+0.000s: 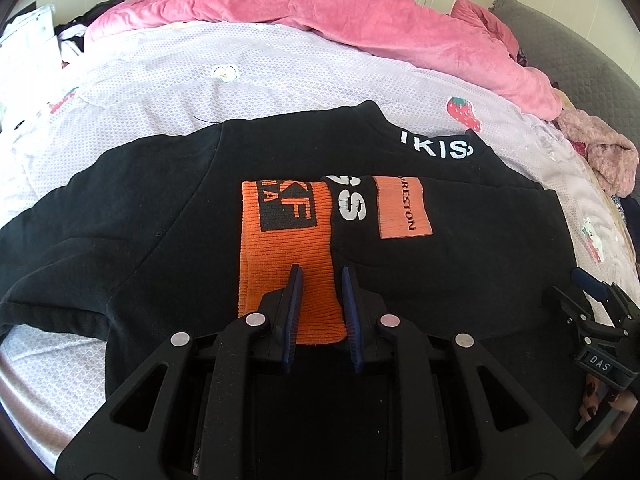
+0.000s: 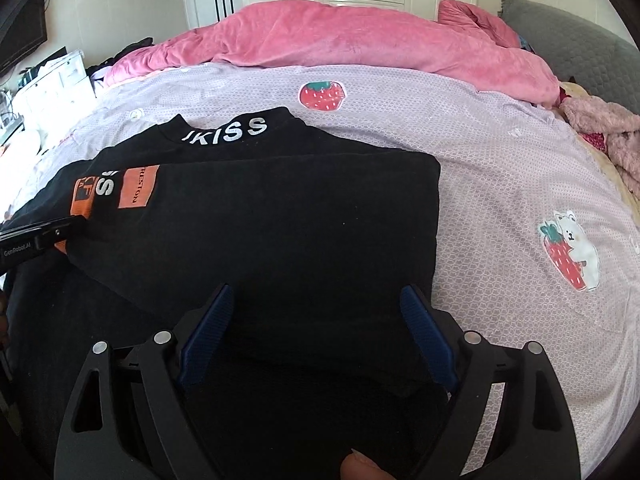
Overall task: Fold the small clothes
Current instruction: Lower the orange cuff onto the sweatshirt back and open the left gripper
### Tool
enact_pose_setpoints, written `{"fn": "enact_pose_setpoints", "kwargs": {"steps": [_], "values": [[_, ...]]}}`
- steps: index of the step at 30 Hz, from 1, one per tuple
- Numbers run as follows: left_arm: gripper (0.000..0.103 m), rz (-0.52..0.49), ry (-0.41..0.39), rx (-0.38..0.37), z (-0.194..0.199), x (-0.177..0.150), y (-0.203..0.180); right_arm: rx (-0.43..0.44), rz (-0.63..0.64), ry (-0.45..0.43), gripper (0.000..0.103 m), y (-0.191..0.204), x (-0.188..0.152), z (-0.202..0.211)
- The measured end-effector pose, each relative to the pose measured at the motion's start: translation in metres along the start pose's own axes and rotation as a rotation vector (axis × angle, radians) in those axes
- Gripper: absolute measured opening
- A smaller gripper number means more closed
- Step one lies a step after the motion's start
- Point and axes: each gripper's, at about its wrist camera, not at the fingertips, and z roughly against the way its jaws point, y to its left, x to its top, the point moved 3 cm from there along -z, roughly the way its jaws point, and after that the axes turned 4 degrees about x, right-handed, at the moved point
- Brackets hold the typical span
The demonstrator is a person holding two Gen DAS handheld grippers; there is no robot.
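Observation:
A small black shirt (image 1: 168, 216) with white "KISS" lettering at the collar lies flat on the bed, its right side folded inward. One sleeve lies across the chest and ends in an orange ribbed cuff (image 1: 280, 248). My left gripper (image 1: 321, 278) points down at that cuff with its jaws narrow, and the cuff's end sits between the blue pads. In the right wrist view my right gripper (image 2: 316, 300) is wide open over the lower part of the folded black shirt (image 2: 280, 220), with nothing pinched. The left gripper's tip (image 2: 60, 227) shows at that view's left edge.
The lilac strawberry-print bedsheet (image 2: 500, 168) spreads to the right of the shirt. A pink blanket (image 2: 360, 44) is heaped along the far side, and a pink fluffy garment (image 2: 608, 128) lies at the right edge. White cupboards stand behind. A thumb (image 2: 360, 466) shows at the bottom.

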Motion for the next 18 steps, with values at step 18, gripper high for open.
{"fn": "enact_pose_setpoints", "kwargs": {"steps": [18], "values": [[0.018,0.028,-0.042,-0.030,0.025,-0.006,0.006,0.088,0.007,-0.112,0.087,0.013,0.008,0.028]]}}
